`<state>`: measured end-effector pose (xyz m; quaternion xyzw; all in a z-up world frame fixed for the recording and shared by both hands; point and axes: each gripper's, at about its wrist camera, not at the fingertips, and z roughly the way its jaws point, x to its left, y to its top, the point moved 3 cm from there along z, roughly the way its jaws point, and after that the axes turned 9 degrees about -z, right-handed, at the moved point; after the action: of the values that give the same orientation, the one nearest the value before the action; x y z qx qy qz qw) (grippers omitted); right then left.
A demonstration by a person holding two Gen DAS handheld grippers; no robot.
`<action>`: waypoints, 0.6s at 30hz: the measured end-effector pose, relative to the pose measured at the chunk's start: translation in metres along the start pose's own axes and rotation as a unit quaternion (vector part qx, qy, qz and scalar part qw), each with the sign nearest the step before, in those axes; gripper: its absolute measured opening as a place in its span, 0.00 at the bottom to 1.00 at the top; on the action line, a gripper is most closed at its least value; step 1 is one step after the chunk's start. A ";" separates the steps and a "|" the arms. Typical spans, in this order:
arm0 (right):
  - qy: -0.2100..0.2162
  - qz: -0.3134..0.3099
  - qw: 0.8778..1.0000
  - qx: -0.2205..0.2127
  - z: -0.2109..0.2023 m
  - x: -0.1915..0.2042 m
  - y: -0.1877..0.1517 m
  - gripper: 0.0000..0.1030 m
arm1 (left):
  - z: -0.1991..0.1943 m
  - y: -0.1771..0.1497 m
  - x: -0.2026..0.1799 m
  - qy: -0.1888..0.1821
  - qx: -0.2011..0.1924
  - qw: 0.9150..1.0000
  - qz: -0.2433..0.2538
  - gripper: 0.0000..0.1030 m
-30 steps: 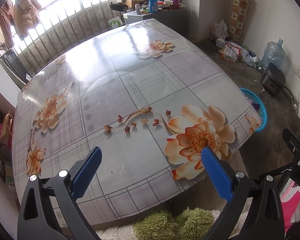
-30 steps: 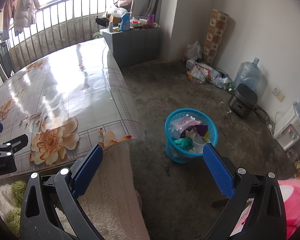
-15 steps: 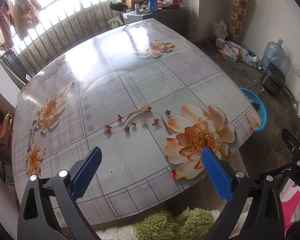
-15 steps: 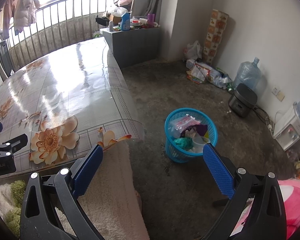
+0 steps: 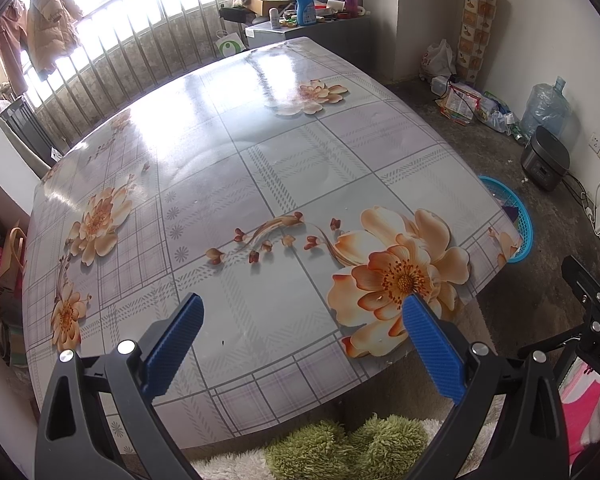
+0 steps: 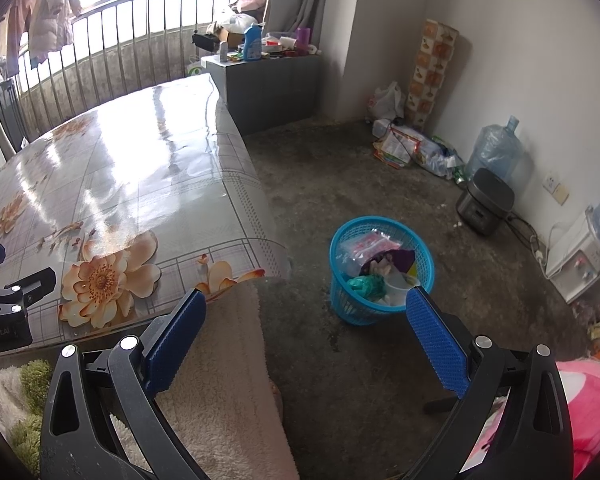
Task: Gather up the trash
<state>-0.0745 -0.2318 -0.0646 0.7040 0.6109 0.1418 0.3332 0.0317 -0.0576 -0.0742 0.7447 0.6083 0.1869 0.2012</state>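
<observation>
A blue plastic basket (image 6: 381,276) stands on the floor to the right of the table, holding wrappers, a cup and other trash (image 6: 376,264). Its rim (image 5: 518,220) peeks past the table's right edge in the left wrist view. My right gripper (image 6: 302,312) hovers open above the floor and the table's corner, nothing between its blue pads. My left gripper (image 5: 300,316) hangs open over the near edge of the flowered tablecloth (image 5: 236,184), holding nothing. I see no loose trash on the table top.
A cream fleece-covered seat (image 6: 220,380) and a green shaggy cushion (image 5: 340,448) lie below the table's near edge. Against the right wall stand a rice cooker (image 6: 486,200), a water jug (image 6: 496,148) and a pile of bags (image 6: 412,148). A grey cabinet (image 6: 268,88) with bottles stands at the back.
</observation>
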 end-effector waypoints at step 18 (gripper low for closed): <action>-0.001 0.000 1.000 0.000 0.000 0.001 0.000 0.93 | 0.000 -0.002 -0.001 -0.001 -0.001 1.000 0.001 0.95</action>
<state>-0.0746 -0.2313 -0.0646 0.7041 0.6106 0.1414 0.3337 0.0301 -0.0584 -0.0748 0.7452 0.6072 0.1872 0.2024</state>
